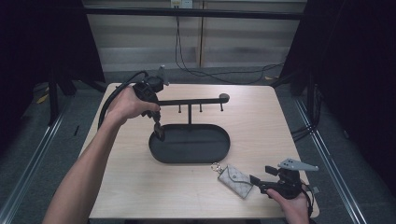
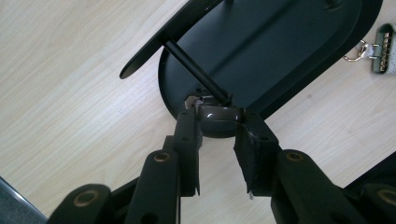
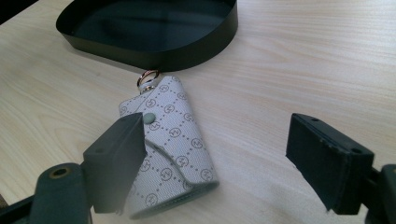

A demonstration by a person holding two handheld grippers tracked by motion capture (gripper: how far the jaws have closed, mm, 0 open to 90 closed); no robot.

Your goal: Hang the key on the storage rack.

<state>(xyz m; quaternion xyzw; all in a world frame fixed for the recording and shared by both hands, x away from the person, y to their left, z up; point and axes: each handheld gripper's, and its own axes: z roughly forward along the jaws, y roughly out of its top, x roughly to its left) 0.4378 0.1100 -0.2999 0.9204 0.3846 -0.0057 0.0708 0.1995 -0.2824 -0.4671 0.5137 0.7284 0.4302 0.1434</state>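
We hold the tray rim [image 2: 219, 116] pinched in our left gripper [image 2: 218, 122]. The key pouch [image 1: 236, 180] lies at nine o'clock of our wide-open right gripper [image 1: 258, 182], long axis toward the tray [image 1: 219, 154], nearer our right hand.

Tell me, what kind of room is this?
Probably a lab recording bay: a pale wooden table hemmed by black curtains, cables trailing across the grey floor, and a hand-held black two-jaw gripper with a cable.
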